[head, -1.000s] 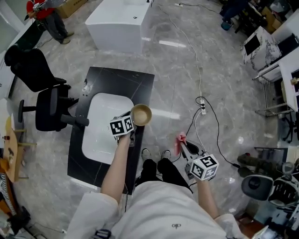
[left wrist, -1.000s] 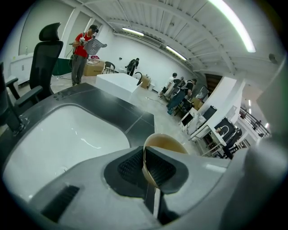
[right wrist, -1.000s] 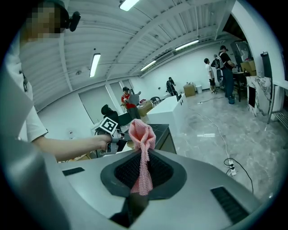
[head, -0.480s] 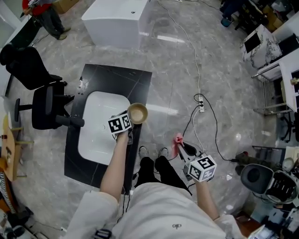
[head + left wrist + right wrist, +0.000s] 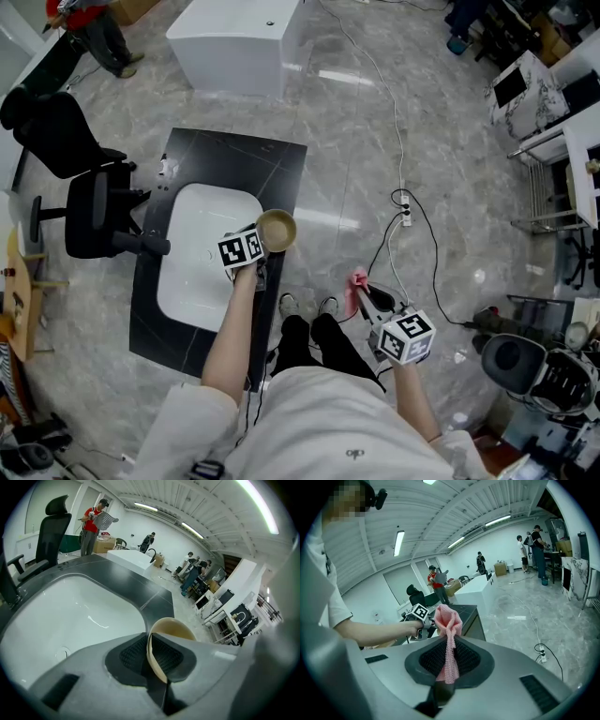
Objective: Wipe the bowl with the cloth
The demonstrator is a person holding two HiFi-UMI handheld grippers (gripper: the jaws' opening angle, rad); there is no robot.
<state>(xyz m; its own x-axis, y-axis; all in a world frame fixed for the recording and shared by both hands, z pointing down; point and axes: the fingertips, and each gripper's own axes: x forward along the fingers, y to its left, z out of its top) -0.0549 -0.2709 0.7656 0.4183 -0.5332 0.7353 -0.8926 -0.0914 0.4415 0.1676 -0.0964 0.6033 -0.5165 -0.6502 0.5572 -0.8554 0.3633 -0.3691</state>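
Looking steeply down, the head view takes in the whole scene: the left gripper [image 5: 263, 243] holds a tan bowl [image 5: 277, 229] above the right-hand strip of a black counter [image 5: 272, 164], just beside the white sink basin [image 5: 192, 272]. The right gripper [image 5: 362, 292] carries a pink cloth [image 5: 357, 284] well apart from the bowl, out over the grey marble floor [image 5: 356, 141]. Only this view shows a black office chair [image 5: 89, 216] left of the counter, a white block [image 5: 239, 37] beyond it, and a cable running to a power strip [image 5: 405, 211].

The left gripper view gives the grip itself: the tongs pinch the bowl's rim, one pad inside and one outside, and the bowl stands on edge with its plain inside turned away. The basin below shows a drain [image 5: 63, 653]. A person in red [image 5: 91, 524] stands at the far wall.

The right gripper view shows its tongs pressed onto the cloth, which bunches up above them. Ceiling strip lights [image 5: 398, 543] run overhead.
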